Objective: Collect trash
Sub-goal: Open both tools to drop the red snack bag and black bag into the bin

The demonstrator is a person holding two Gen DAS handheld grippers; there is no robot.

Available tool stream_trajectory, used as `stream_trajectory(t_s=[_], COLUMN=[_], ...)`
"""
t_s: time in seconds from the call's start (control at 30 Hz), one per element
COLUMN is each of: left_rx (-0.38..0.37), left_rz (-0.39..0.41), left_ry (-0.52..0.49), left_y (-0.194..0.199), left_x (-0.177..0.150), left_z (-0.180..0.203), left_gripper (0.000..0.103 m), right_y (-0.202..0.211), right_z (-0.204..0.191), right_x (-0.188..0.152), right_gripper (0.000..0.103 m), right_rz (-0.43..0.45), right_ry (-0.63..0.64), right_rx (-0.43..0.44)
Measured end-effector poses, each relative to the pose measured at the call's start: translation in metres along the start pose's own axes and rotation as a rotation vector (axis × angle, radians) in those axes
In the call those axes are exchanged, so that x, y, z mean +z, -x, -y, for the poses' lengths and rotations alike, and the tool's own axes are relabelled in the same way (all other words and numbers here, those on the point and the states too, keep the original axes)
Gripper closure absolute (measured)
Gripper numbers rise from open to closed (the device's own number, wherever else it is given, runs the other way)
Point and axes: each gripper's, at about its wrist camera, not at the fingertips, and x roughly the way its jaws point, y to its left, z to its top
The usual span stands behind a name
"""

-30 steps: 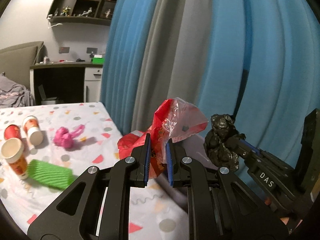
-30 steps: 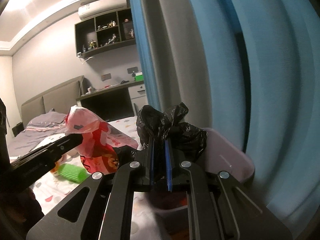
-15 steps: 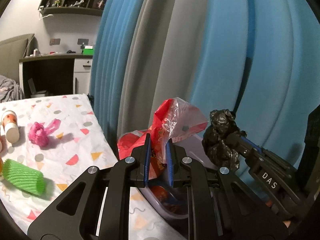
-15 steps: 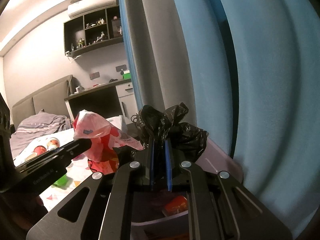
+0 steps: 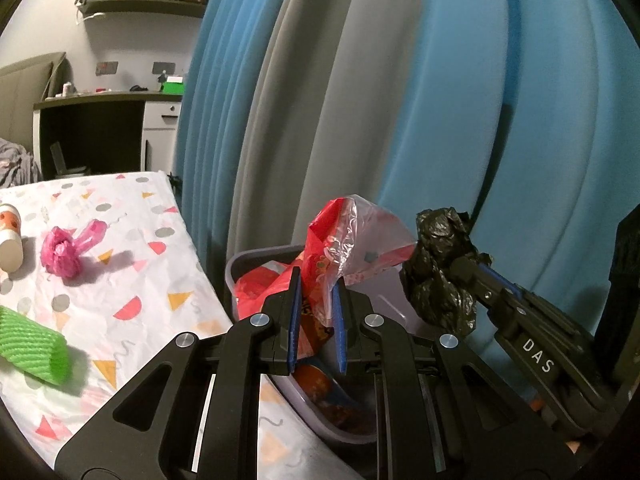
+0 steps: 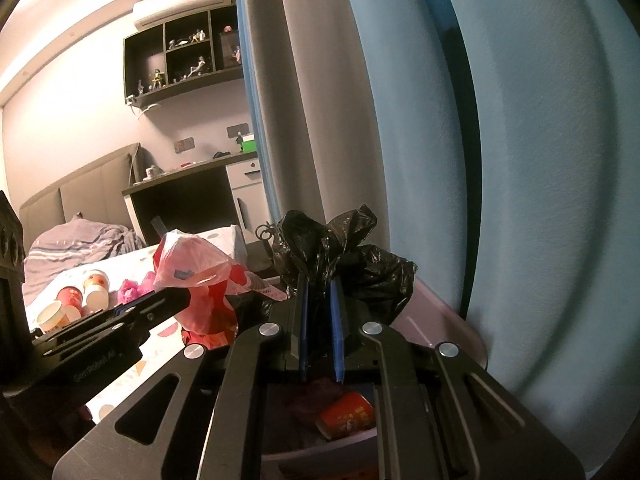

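the left gripper (image 5: 316, 300) is clamped on a red-and-clear plastic bag (image 5: 352, 240), the right gripper (image 6: 320, 304) clenched on a crumpled black plastic bag (image 6: 344, 260). both hang over the grey bin (image 5: 256, 256), which sits just off the tablecloth's right edge. to do this well, lower each bag inside the rim before letting go, one at a time. farther back on the tablecloth (image 5: 132, 280), a green foam sleeve (image 5: 32, 344), pink bag (image 5: 64, 252) and paper cups (image 6: 80, 292) wait.
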Motion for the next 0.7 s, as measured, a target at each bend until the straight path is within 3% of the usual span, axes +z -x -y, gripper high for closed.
stream_trajectory(t_s=[0.37,0.47,0.53,0.6,0.7], left_rx=[-0.031,-0.02,-0.015,-0.004,0.008], left_rz=[-0.022,-0.029,-0.023,-0.016,-0.023], left_ry=[0.007,-0.002,0.003,0.013,0.031], left_y=[-0.013,-0.016,-0.015,-0.013,-0.013], left_x=[0.001,-0.001,-0.002,-0.003,-0.003], left_z=[-0.001,-0.002,-0.004,-0.008,-0.016], left_gripper=[0.088,0.069,0.048,0.038,0.032], right_y=[-0.007,-0.009,-0.011,-0.01,-0.01], right_z=[0.003,0.004,0.006,0.006,0.007], right_x=[0.001,0.001,0.001,0.0,0.0], right_gripper=[0.092,0.09,0.082,0.077,0.07], right_rz=[-0.005,-0.008,-0.012,-0.01,-0.008], right_ry=[-0.007,-0.021,-0.028,-0.028,-0.031], right_rx=[-0.015,-0.015,-0.013,-0.015,-0.021])
